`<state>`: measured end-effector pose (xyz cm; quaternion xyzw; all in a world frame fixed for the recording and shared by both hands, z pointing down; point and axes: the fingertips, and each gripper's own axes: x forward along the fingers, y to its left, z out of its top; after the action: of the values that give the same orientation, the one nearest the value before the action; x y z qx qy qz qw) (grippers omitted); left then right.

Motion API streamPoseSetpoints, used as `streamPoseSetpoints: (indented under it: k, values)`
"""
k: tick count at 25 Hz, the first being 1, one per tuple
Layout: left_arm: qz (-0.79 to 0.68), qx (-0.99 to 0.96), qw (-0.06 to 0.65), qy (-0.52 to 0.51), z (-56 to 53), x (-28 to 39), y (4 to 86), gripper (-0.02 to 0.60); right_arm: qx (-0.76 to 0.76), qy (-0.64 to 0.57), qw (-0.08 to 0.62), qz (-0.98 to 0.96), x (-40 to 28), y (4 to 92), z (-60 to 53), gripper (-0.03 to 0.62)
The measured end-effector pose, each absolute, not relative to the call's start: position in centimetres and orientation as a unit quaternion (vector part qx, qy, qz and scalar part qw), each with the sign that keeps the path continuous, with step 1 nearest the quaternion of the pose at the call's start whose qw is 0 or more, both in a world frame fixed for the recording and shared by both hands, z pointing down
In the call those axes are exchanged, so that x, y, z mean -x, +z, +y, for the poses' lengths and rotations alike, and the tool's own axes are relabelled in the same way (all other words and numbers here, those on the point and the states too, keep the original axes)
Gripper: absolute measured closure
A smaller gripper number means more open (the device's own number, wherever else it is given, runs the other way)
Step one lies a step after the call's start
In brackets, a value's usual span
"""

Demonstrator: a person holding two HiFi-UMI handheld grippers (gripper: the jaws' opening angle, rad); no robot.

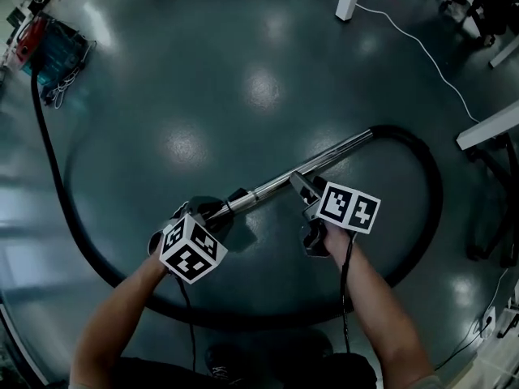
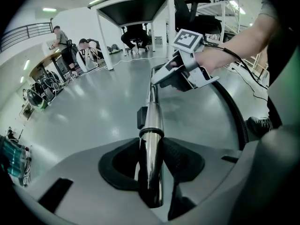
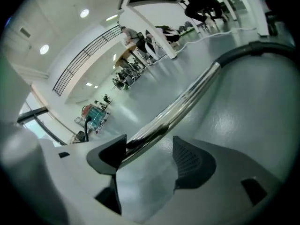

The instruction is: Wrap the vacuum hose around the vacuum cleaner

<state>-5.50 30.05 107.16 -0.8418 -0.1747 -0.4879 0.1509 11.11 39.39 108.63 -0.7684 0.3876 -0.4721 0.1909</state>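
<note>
Looping from the vacuum cleaner (image 1: 50, 40) at upper left, the black hose (image 1: 435, 186) is laid across the floor (image 1: 243, 63) to the chrome wand (image 1: 312, 164) at centre. The wand is pinched by the left gripper (image 2: 152, 159); the right gripper (image 3: 150, 159) is spread around it.

No legible text or labels

hose (image 1: 430, 185): black, ribbed. metal tube (image 1: 316, 162): shiny chrome silver. floor (image 1: 203, 79): dark grey-blue, glossy, with pale light spots. left gripper (image 2: 151, 161), right gripper (image 3: 150, 153): light grey body, black pads, white cube with black square markers. vacuum cleaner (image 1: 45, 43): teal and red. cable (image 1: 422, 51): white.
</note>
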Motion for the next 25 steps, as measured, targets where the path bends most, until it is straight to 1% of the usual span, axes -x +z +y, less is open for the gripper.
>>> streamPoseSetpoints:
  k: [1,6,11,14,15,17,20,25]
  values:
    - [-0.170,0.841,0.149,-0.491,30.0,6.0,107.3,0.425,0.763,-0.478,0.210,0.381,-10.9,109.1,38.9,0.293]
    - [-0.178,0.835,0.131,-0.504,30.9,9.4,108.4,0.425,0.744,-0.494,0.279,0.354,-9.8,110.9,36.7,0.292]
    - [-0.196,0.837,0.121,-0.496,32.2,11.7,108.0,0.425,0.747,-0.484,0.283,0.357,-8.6,111.8,35.6,0.292]
    - [-0.197,0.839,0.122,-0.492,32.4,13.4,107.1,0.423,0.736,-0.483,0.304,0.365,-7.4,111.3,35.0,0.292]
    - [-0.196,0.839,0.121,-0.493,32.5,13.8,106.9,0.423,0.732,-0.488,0.310,0.361,-7.1,111.2,34.8,0.295]
    - [-0.193,0.837,0.115,-0.499,32.9,14.6,106.8,0.422,0.724,-0.503,0.324,0.344,-6.4,111.1,34.7,0.333]
    - [-0.189,0.836,0.096,-0.506,33.3,15.9,106.0,0.420,0.712,-0.521,0.339,0.327,-4.9,110.3,34.8,0.362]
    - [-0.192,0.848,0.050,-0.491,34.4,18.2,102.1,0.420,0.717,-0.507,0.339,0.337,-3.0,105.7,35.7,0.373]
